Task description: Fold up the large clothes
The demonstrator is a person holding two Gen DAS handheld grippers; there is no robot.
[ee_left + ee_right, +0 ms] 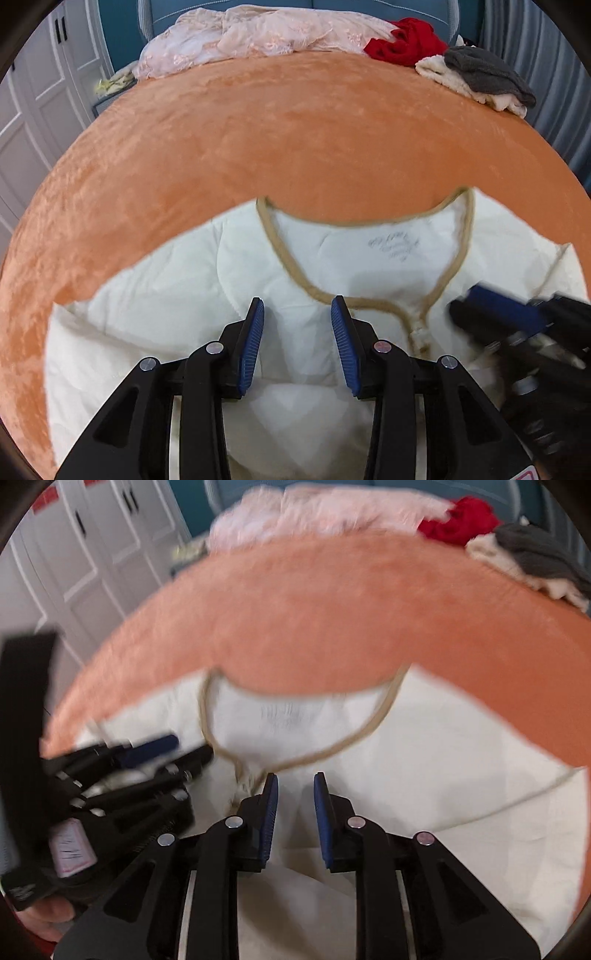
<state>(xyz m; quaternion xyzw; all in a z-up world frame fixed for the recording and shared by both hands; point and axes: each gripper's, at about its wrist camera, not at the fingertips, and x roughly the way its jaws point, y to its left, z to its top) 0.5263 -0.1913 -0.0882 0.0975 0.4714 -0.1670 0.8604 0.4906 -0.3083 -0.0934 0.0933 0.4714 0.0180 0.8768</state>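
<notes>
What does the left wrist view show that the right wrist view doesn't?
Only the left wrist view: sharp print inside the neckline and the right tool entering from the right.
Only the right wrist view: the left tool seen at the left edge, with a hand below it; the picture is blurred.
Both: the cream garment with tan trim on the orange blanket, and pink, red and grey clothes at the far edge.

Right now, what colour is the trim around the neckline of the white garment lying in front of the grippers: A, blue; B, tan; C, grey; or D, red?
B: the white garment spread on the orange bed cover has a tan trim running around its neckline and down to the front opening.
</notes>
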